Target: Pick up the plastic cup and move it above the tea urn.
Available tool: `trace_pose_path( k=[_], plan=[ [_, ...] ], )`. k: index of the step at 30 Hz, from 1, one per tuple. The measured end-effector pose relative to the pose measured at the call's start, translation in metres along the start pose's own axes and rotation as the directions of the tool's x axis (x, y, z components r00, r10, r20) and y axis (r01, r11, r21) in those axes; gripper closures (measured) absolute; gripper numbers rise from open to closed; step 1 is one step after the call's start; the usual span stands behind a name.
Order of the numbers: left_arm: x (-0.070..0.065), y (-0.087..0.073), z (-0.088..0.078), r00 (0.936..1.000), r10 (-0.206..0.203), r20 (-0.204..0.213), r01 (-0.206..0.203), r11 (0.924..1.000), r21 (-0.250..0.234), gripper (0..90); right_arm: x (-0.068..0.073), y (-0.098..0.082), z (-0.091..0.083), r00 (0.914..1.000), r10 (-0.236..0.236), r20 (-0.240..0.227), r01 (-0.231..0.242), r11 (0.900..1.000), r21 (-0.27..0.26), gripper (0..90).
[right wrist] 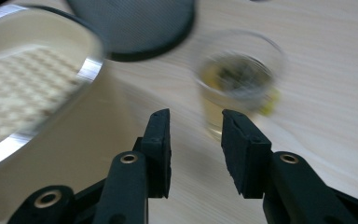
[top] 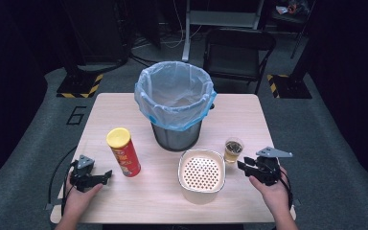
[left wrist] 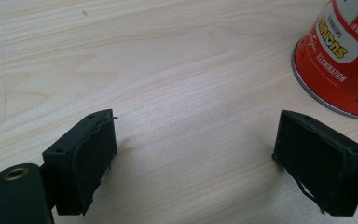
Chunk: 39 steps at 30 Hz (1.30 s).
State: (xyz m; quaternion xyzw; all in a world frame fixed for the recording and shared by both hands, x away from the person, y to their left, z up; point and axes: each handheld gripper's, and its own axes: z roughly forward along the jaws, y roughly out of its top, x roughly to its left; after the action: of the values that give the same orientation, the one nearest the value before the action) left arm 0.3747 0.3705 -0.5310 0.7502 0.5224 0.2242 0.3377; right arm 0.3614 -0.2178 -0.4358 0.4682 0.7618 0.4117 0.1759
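Note:
A clear cup (top: pixel 233 149) of yellowish drink with dark bits stands right of centre on the table. My right gripper (top: pixel 242 165) hovers just to its lower right. In the right gripper view the gripper (right wrist: pixel 196 140) has its jaws a narrow gap apart with nothing between them, and the blurred cup (right wrist: pixel 235 77) stands just ahead. A cream container (top: pixel 201 173) with a perforated insert sits to the left of that gripper (right wrist: pixel 32 88). My left gripper (top: pixel 106 175) rests on the table, jaws wide open (left wrist: pixel 196 154), beside a red snack can (top: pixel 123 152) with a yellow lid (left wrist: pixel 340 51).
A metal bin (top: pixel 175 103) lined with a blue bag stands at the middle back of the wooden table (top: pixel 249 115); its dark base (right wrist: pixel 135 23) is near the cup. A black chair (top: pixel 237 52) stands behind the table.

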Motion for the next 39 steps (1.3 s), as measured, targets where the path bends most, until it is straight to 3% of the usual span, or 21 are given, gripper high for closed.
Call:
trace_pose_path(
  k=[4,6,7,11,13,20,29,31,32,35,36,37,39],
  plan=[
    [0.000,0.000,0.000,1.0000,-0.001,0.001,0.001,1.0000,0.000,12.5,0.035,0.029,-0.007,0.9944,-0.082,-0.066,0.081,0.996,-0.020,59.3],
    [0.000,0.000,0.000,1.0000,-0.001,0.000,0.001,1.0000,0.000,12.5,0.038,0.031,-0.007,0.9940,-0.077,-0.078,0.075,0.997,-0.028,58.6],
    [0.000,0.000,0.000,1.0000,0.000,0.000,0.000,1.0000,0.000,12.5,0.042,0.035,-0.006,0.9918,-0.067,-0.109,0.065,0.998,-0.026,57.5],
    [0.000,0.000,0.000,1.0000,0.000,0.000,0.000,1.0000,0.000,12.5,0.050,0.036,0.005,0.9907,-0.054,-0.124,0.061,0.997,0.049,57.7],
    [0.000,0.000,0.000,1.0000,0.000,0.000,0.000,1.0000,0.000,12.5,0.051,0.033,0.016,0.9905,-0.045,-0.130,0.056,0.995,0.085,64.4],
    [0.000,0.000,0.000,1.0000,0.000,0.001,0.000,1.0000,0.000,12.5,0.047,0.034,0.023,0.9887,-0.044,-0.144,0.053,0.996,0.066,68.6],
    [0.000,0.000,0.000,1.0000,0.000,0.000,0.000,1.0000,0.000,12.4,0.048,0.034,0.021,0.9845,-0.102,-0.143,0.113,0.991,0.077,74.2],
    [0.000,0.000,0.000,1.0000,0.001,0.000,-0.001,1.0000,0.000,12.4,0.048,0.033,0.020,0.9834,-0.106,-0.147,0.117,0.991,0.070,73.2],
    [0.000,0.000,0.000,1.0000,0.000,0.000,0.000,1.0000,0.000,12.4,0.046,0.032,0.016,0.9851,-0.095,-0.144,0.101,0.994,0.037,64.2],
    [0.000,0.000,0.000,1.0000,0.000,0.000,0.000,1.0000,-0.001,12.4,0.038,0.032,0.003,0.9909,-0.058,-0.122,0.054,0.998,-0.036,57.9],
    [0.000,0.000,0.000,1.0000,0.000,0.000,0.000,1.0000,-0.001,12.4,0.038,0.032,0.003,0.9909,-0.058,-0.122,0.054,0.998,-0.036,57.9],
    [0.000,0.000,0.000,1.0000,0.001,0.000,-0.001,1.0000,0.000,12.4,0.030,0.034,-0.005,0.9952,-0.046,-0.086,0.041,0.997,-0.069,52.9],
    [0.000,0.000,0.000,1.0000,0.001,0.000,-0.001,1.0000,0.000,12.4,0.025,0.035,-0.008,0.9970,-0.046,-0.062,0.042,0.996,-0.077,49.7]
  ],
)
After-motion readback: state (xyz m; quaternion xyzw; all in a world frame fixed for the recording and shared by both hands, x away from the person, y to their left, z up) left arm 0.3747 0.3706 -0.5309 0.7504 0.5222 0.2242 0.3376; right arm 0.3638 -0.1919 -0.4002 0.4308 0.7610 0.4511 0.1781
